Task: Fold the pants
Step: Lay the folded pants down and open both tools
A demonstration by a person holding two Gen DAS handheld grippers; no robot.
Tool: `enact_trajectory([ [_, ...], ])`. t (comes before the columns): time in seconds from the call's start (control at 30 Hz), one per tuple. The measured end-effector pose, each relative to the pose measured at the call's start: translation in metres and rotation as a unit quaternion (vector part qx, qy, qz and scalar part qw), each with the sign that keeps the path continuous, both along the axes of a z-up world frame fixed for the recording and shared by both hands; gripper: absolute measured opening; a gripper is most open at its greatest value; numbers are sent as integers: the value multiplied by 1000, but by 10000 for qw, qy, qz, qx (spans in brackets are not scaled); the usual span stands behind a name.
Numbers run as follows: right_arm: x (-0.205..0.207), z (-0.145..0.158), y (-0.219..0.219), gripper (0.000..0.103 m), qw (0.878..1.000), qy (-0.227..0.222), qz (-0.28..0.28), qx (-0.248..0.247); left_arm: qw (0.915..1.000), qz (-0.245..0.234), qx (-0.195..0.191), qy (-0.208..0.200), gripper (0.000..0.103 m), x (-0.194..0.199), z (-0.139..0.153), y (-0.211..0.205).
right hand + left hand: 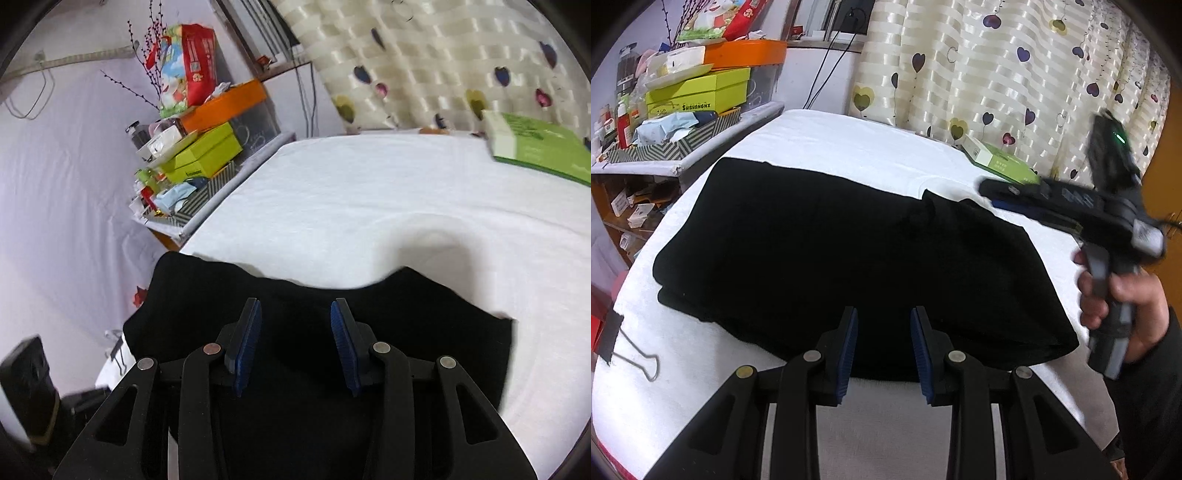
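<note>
Black pants (849, 258) lie folded in layers on a table under a white cloth (831, 144); the same pants (369, 332) fill the lower half of the right wrist view. My left gripper (884, 317) hovers open over the pants' near edge with nothing between its blue pads. In the left wrist view the right gripper (988, 192) is held by a hand (1123, 299) above the pants' right side. My right gripper (295, 310) is open above the black fabric, its pads empty.
A green and white box (1001, 160) lies at the table's far right by the heart-patterned curtain (1015, 66). A cluttered shelf (676, 107) with boxes stands left of the table. A binder clip (624, 350) grips the cloth's left edge.
</note>
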State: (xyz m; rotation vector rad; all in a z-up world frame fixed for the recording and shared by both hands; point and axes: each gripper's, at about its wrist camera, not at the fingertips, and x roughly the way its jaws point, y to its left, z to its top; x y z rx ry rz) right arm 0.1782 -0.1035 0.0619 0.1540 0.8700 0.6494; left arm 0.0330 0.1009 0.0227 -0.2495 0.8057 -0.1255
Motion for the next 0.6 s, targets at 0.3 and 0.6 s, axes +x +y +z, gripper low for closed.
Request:
enact_trajectory([
  [0.3, -74, -41, -61, 41, 9974, 387, -466, -386, 9989, -434, -109, -117, 32, 21, 7, -29],
  [0.6, -105, -39, -75, 41, 9977, 243, -366, -510, 9962, -832, 192, 194, 35, 16, -17, -49],
])
